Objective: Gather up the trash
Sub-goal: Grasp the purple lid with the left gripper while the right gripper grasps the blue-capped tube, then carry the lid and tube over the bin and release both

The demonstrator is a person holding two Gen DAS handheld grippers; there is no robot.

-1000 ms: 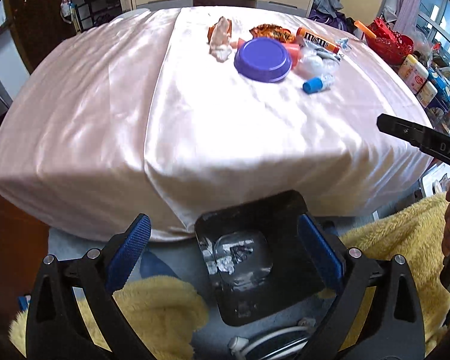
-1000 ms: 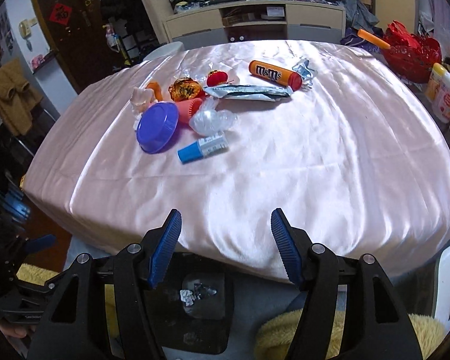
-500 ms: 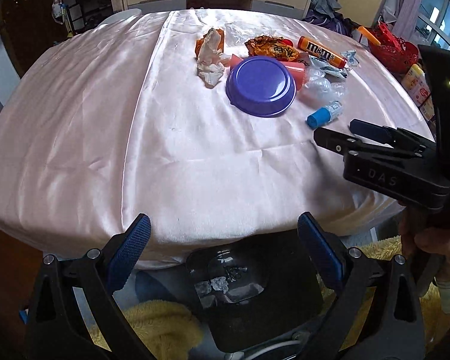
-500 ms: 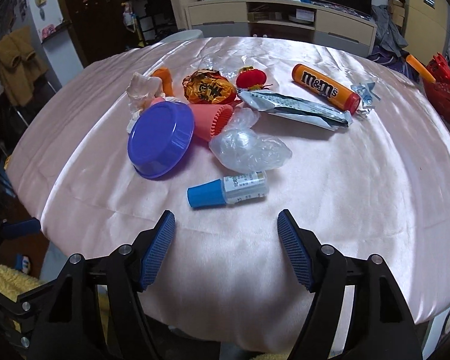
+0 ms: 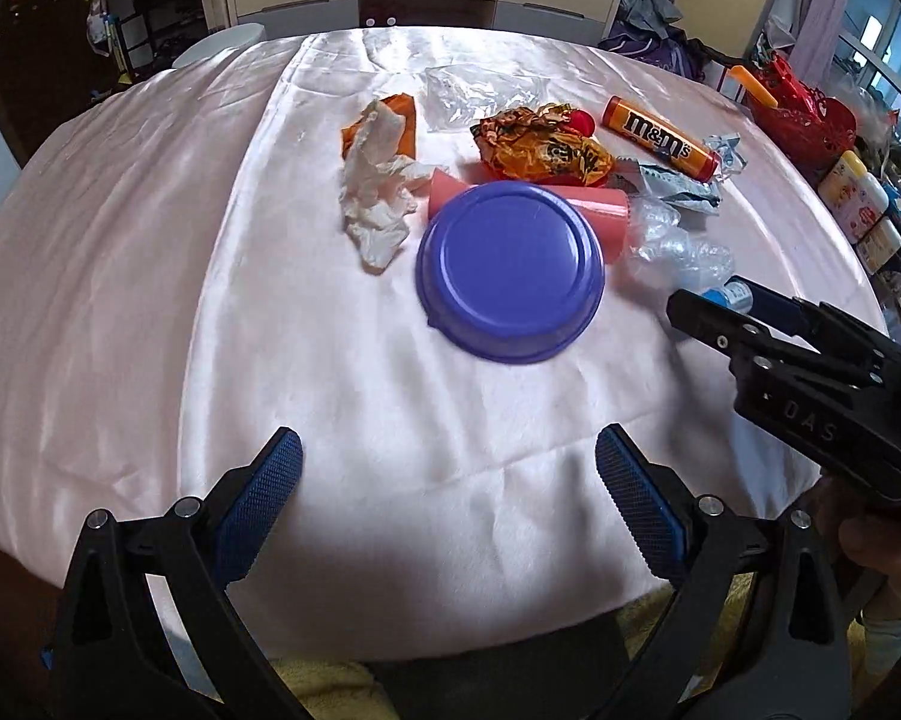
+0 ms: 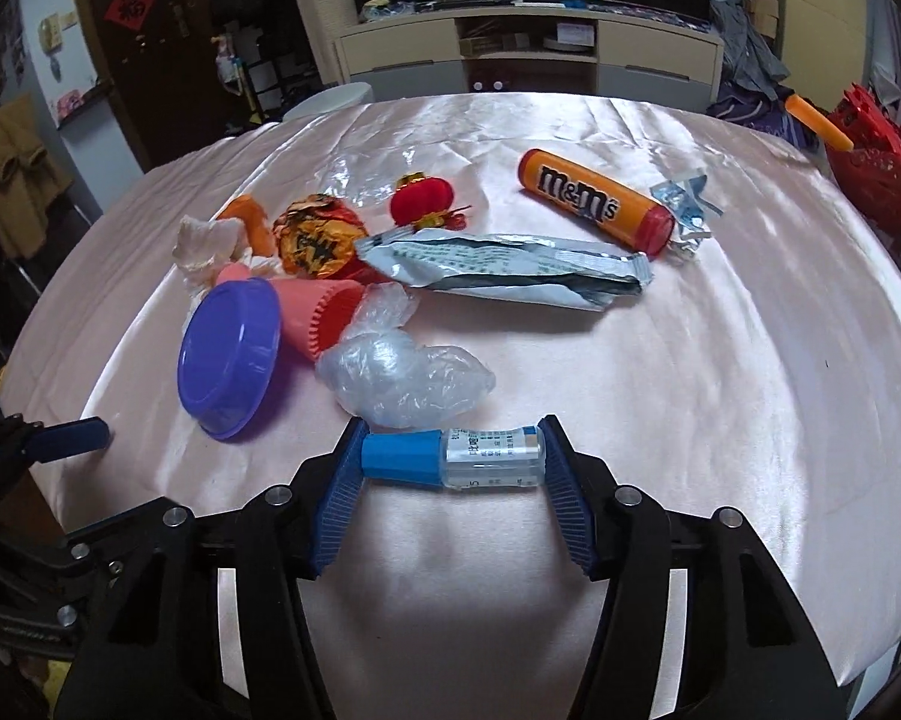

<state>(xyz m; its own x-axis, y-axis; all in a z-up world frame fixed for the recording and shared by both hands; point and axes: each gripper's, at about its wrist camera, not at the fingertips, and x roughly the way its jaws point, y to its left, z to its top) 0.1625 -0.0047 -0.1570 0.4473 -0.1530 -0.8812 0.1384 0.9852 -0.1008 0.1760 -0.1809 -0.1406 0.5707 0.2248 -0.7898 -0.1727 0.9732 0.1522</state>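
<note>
Apparently touching, bottle (image 6: 450, 459), closing right tongs (image 6: 450, 468)

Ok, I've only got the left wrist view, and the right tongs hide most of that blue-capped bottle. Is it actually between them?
Observer: Yes. The bottle lies crosswise between the right tongs, a pad at each end, and the jaws are closing.
Operator: And the red thing behind the orange wrapper?
Observer: It's a small red lantern ornament with gold trim, lying on the cloth well beyond the bottle.

Glary sheen, fisheye warp, dim edges
</note>
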